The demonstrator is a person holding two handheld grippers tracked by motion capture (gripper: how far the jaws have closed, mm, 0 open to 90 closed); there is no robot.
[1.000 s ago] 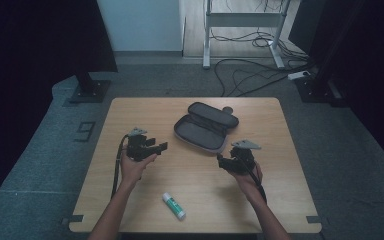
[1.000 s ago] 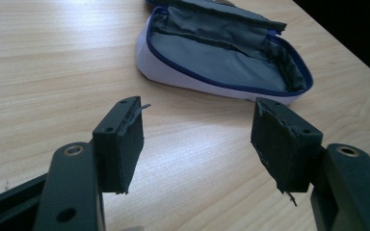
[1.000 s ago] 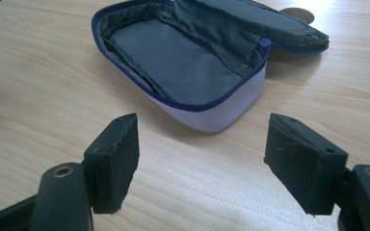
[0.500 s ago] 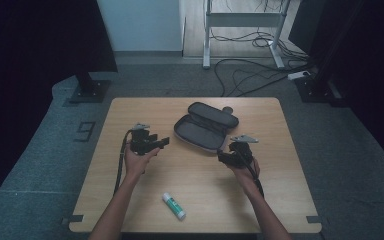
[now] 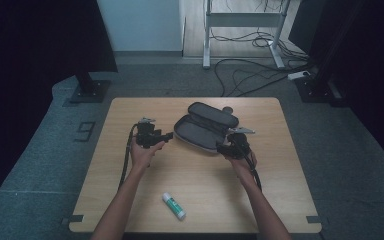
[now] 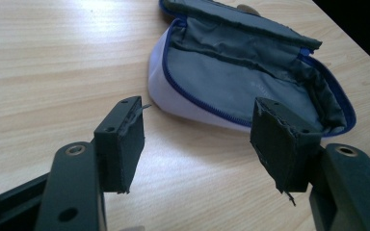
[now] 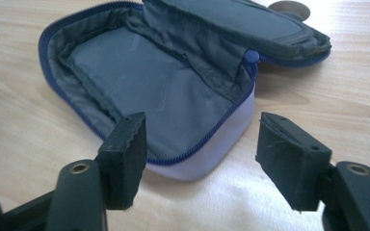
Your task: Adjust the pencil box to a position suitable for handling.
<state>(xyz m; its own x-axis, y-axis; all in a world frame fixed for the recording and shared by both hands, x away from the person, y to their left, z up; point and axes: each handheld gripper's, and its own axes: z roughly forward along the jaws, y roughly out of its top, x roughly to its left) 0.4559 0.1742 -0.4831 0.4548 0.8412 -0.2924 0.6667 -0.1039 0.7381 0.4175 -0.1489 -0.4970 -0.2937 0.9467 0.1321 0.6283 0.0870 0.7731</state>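
An open zip pouch [image 5: 206,128] with grey lining and a blue zipper lies at the table's middle, its lid folded back. My left gripper [image 5: 168,136] is just left of it, open, with bare table between the jaws; in the left gripper view the left gripper [image 6: 197,130] faces the pouch [image 6: 250,82]. My right gripper [image 5: 222,148] is at the pouch's right front corner. In the right gripper view the right gripper [image 7: 204,139] is open, its jaws have just been closing, and the pouch's [image 7: 139,72] front wall lies between the pads, untouched.
A white glue stick [image 5: 173,205] with a green cap lies near the front edge of the wooden table [image 5: 280,190]. A small round brown thing [image 5: 227,109] sits behind the pouch. Cables and stands are on the floor beyond the table.
Both hands have moved away from the person and inward, closing on the pouch from either side. The right gripper now reaches the pouch's front corner.
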